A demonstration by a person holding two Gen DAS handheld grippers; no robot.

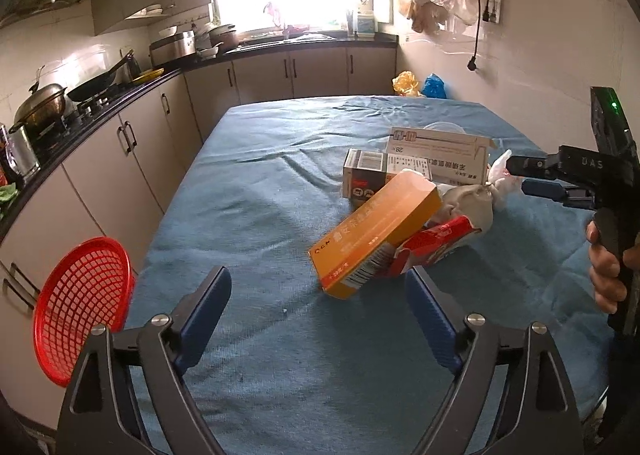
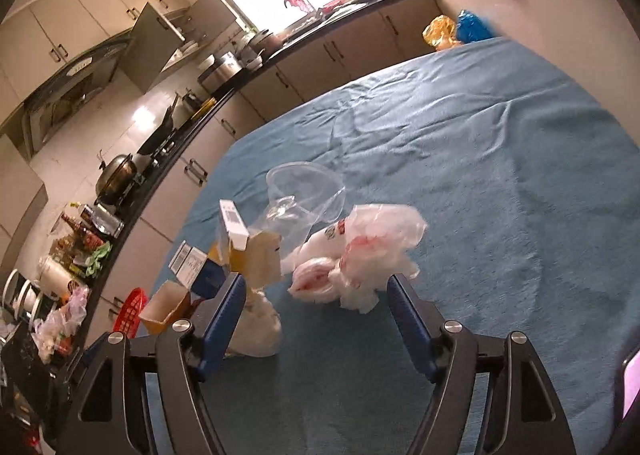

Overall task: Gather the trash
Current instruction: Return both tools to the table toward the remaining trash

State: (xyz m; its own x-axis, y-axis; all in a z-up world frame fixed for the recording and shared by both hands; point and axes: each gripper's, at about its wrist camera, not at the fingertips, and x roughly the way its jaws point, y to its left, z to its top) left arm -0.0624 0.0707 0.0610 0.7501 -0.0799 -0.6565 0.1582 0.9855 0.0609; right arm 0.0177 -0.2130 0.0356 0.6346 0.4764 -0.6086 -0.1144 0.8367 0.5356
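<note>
Trash is piled on the blue-clothed table. An orange box leans on a red packet, with a small grey box, a white carton and a grey bag behind. My left gripper is open, and the orange box's lower corner sits just ahead between its tips, untouched. My right gripper comes in from the right, held by a hand. In the right wrist view my right gripper is open, and a crumpled white bag with red print lies just past its tips. A clear plastic cup lies beyond.
A red mesh basket stands tilted at the table's left edge. Kitchen cabinets and a counter with a wok and pans run along the left and back. Yellow and blue bags sit beyond the far table edge.
</note>
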